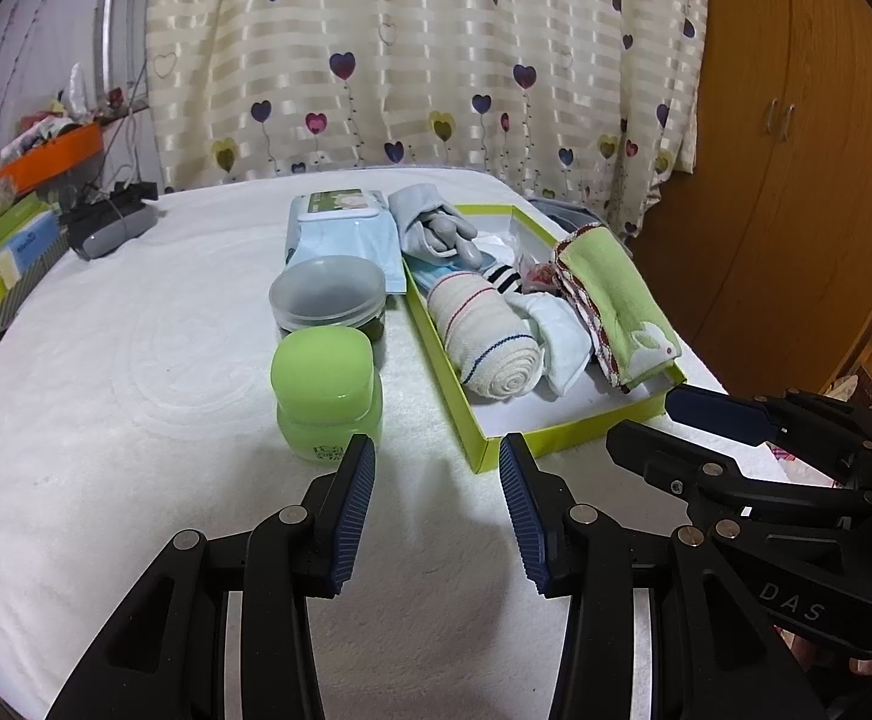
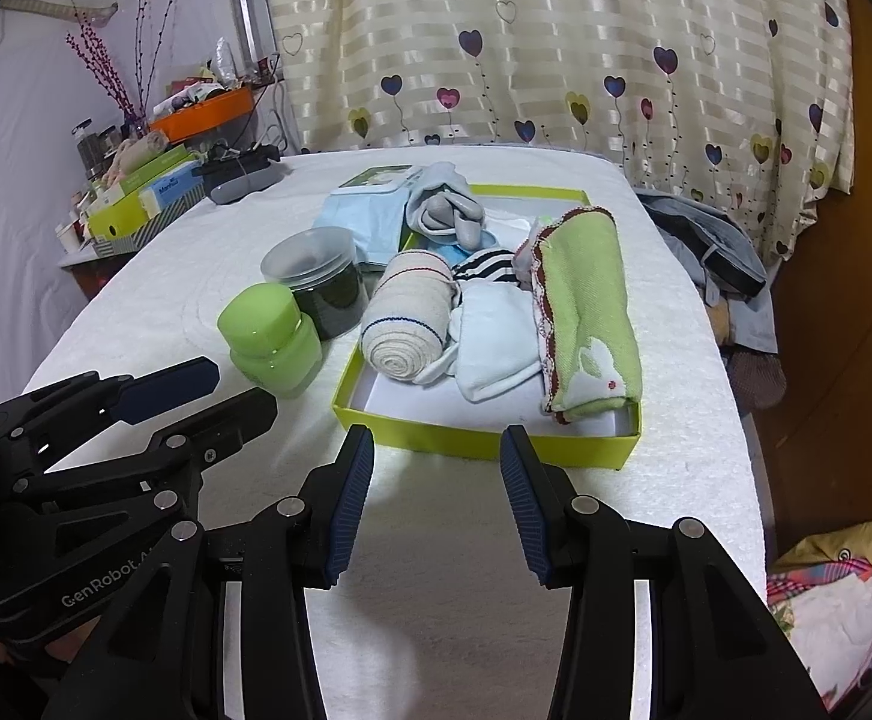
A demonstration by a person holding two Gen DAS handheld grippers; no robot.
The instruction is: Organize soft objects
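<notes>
A lime-green shallow box [image 1: 499, 441] [image 2: 466, 435] lies on the white-covered table. In it lie a rolled cream towel [image 1: 490, 339] [image 2: 405, 318], a folded green cloth with a rabbit [image 1: 619, 306] [image 2: 592, 312], a white sock [image 1: 562, 336] [image 2: 496, 342], a striped sock [image 1: 505, 279] and grey socks [image 1: 436, 228] [image 2: 448, 210] at the far end. My left gripper [image 1: 436, 462] is open and empty, just short of the box's near corner. My right gripper [image 2: 436, 450] is open and empty in front of the box's near wall.
A green jar [image 1: 324, 390] [image 2: 270, 336] and a dark jar with a clear lid [image 1: 327, 294] [image 2: 315, 276] stand left of the box. A wipes pack [image 1: 342, 222] lies behind them. Boxes and clutter [image 1: 3, 246] stand far left. A wardrobe [image 1: 796, 150] is on the right.
</notes>
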